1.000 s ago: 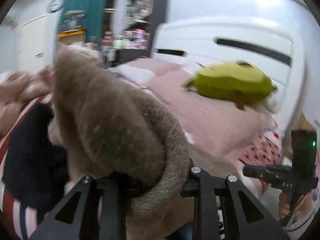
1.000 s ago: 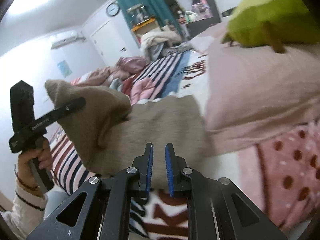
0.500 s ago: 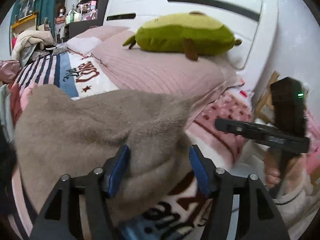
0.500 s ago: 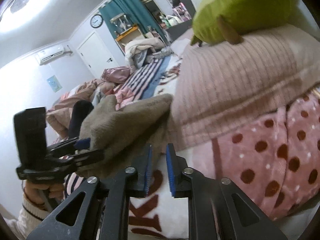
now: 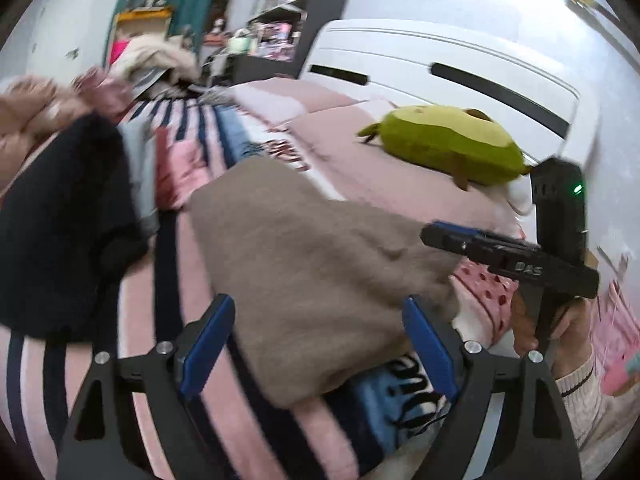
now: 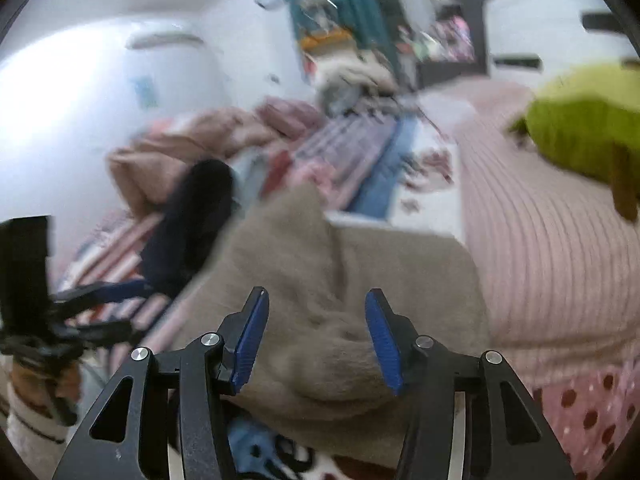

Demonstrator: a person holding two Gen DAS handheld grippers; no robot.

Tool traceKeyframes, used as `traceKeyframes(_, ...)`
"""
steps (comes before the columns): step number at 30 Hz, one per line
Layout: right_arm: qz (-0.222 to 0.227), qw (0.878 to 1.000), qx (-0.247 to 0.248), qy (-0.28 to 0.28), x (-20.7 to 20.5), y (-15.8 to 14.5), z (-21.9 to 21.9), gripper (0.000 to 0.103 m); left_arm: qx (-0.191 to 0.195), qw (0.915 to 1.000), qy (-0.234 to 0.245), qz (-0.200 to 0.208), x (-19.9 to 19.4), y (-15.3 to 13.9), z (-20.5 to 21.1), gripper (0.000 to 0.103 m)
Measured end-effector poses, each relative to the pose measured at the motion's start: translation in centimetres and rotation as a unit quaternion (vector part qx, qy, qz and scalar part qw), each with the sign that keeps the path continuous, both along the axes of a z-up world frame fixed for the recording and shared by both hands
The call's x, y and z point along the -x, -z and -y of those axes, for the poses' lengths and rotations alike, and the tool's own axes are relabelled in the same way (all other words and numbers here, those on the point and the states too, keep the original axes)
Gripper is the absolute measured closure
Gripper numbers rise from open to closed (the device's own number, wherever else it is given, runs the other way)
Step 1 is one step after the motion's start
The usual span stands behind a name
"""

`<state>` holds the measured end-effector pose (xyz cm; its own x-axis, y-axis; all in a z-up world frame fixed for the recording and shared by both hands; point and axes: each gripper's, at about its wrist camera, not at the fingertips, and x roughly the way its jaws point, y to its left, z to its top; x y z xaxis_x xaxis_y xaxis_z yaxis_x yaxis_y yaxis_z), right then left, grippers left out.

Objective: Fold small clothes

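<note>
A fuzzy taupe garment (image 5: 320, 256) (image 6: 344, 304) lies folded on the striped bed cover (image 5: 188, 128). My left gripper (image 5: 320, 344) hangs over its near edge with the jaws opening wide; the cloth shows between the blue pads (image 5: 428, 344) but they do not press it. My right gripper (image 6: 316, 340) also stands over the garment, jaws opening, pads clear of the cloth. In the left wrist view the right gripper (image 5: 508, 260) sits at the garment's right side, held by a hand. The left gripper (image 6: 80, 312) shows at the left of the right wrist view.
A dark navy garment (image 5: 60, 216) lies left of the taupe one. A green plush toy (image 5: 444, 144) rests on a pink ribbed pillow (image 6: 552, 248) by the white headboard (image 5: 460, 72). Crumpled pink bedding (image 6: 180, 148) piles at the far side.
Both grippers let go of the taupe garment and opened. The cloth, held up a second ago, now lies flat and folded on the bed. Both hands drew back toward its near edge.
</note>
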<state>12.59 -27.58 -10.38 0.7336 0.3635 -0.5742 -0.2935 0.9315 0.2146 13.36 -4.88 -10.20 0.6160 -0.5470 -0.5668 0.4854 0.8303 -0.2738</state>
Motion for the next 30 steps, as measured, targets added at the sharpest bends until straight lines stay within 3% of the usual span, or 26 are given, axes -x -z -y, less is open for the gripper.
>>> traceKeyframes(1,-0.019,1.000,0.009,0.019,-0.3,1.0,0.6,0.073,0.007,1.0000,-0.003,-0.005,-0.2,0.4,-0.7,0.020)
traceKeyframes(2,-0.041,0.999,0.012,0.030,-0.3,2.2,1.4,0.079,0.013,0.9999,-0.002,-0.007,-0.3,0.8,-1.0,0.020)
traceKeyframes(5,-0.091,0.995,-0.029,0.028,0.8,5.0,3.7,0.079,0.027,0.9996,-0.002,-0.013,-1.0,1.8,-1.8,0.020)
traceKeyframes(9,-0.111,0.993,-0.036,0.021,1.1,4.5,4.0,0.078,0.045,0.9988,0.000,-0.020,-2.5,2.5,-2.0,0.020)
traceKeyframes(12,-0.120,0.992,-0.046,-0.010,-0.7,2.5,3.5,0.068,0.057,0.9982,0.005,-0.013,-3.3,2.4,-2.4,0.020)
traceKeyframes(14,-0.115,0.990,-0.064,-0.045,-2.5,0.5,2.7,0.047,0.062,0.9980,0.004,-0.009,-3.8,2.2,-2.9,0.020)
traceKeyframes(17,-0.123,0.988,-0.044,-0.086,-5.7,-0.6,0.3,0.033,0.064,0.9979,-0.002,-0.006,-4.5,2.1,-3.6,0.020)
traceKeyframes(23,-0.200,0.968,-0.059,-0.136,-12.7,2.6,-4.0,0.032,0.075,0.9971,-0.004,-0.014,-5.0,2.9,-4.6,0.019)
traceKeyframes(24,-0.204,0.967,-0.063,-0.138,-13.1,3.0,-4.4,0.036,0.073,0.9972,-0.003,-0.018,-5.1,3.1,-4.7,0.019)
traceKeyframes(25,-0.198,0.968,-0.064,-0.138,-13.0,3.1,-4.4,0.056,0.071,0.9972,-0.002,-0.024,-5.4,3.4,-4.7,0.019)
traceKeyframes(26,-0.184,0.972,-0.055,-0.136,-12.7,2.9,-4.6,0.087,0.069,0.9972,0.000,-0.030,-5.6,3.8,-4.6,0.019)
traceKeyframes(27,-0.170,0.975,-0.048,-0.138,-12.2,2.6,-4.6,0.092,0.068,0.9970,0.001,-0.036,-5.7,4.1,-4.6,0.019)
traceKeyframes(30,-0.133,0.980,-0.041,-0.142,-10.2,1.6,-4.1,0.094,0.079,0.9951,0.009,-0.058,-6.3,5.3,-4.3,0.019)
